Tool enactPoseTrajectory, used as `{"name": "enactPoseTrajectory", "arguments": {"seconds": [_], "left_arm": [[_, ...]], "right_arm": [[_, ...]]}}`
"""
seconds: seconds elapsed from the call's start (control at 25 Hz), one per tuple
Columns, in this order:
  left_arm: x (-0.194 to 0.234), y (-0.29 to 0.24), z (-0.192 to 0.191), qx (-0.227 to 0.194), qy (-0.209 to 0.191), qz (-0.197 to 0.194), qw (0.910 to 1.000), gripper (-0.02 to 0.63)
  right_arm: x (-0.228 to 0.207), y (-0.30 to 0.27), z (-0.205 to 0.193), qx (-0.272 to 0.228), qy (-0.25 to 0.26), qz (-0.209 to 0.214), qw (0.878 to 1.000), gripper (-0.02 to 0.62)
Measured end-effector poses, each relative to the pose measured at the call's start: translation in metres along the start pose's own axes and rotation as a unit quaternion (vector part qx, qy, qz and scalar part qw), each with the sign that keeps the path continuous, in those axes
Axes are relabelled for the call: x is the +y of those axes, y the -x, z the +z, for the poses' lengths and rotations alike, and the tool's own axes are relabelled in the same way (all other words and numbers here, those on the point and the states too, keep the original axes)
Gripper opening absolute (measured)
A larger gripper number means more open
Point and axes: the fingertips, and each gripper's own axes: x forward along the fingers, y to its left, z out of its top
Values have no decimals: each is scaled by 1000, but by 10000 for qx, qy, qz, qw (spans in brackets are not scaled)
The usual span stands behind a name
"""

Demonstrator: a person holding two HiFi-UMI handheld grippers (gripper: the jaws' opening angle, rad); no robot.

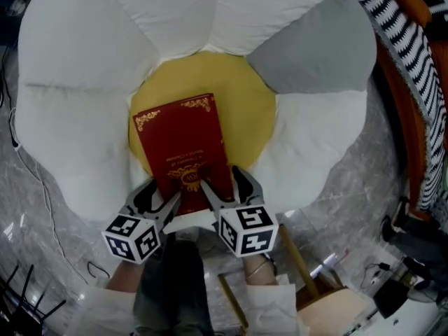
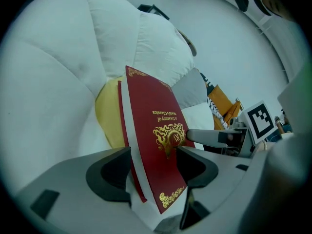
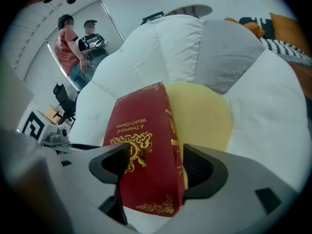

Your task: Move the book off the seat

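Head view, red book [image 1: 183, 145] on seat [image 1: 241, 93], left claw [image 1: 164, 196], right claw [image 1: 225, 185] spread astride it

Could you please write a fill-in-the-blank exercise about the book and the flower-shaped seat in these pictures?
1. The book has a ___ cover.
2. It lies on the ___ centre of the seat.
3. One petal is ___; the rest are white.
4. The left gripper and the right gripper each have ___ jaws around the book's near edge.

Missing words: red; yellow; grey; open
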Motion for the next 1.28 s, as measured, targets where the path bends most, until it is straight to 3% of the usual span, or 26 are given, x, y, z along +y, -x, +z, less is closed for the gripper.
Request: {"name": "enactPoseTrajectory", "arguments": {"seconds": [0.52,0.88,1.08,1.28], "left_arm": [[1,-19,7,138,250,78,9996,293],[6,-18,1,161,264,142,9994,291],[9,-20,1,224,-10,295,9993,290],[3,-21,6,214,72,469,9986,290]], "right_arm": [[-5,-22,-4,283,-143,298,9991,344],[-4,-24,-11,106,-198,529,9983,342],[-4,-26,-8,150,-110,430,9989,341],[-4,-18,-1,66,-12,200,9998,337]]}}
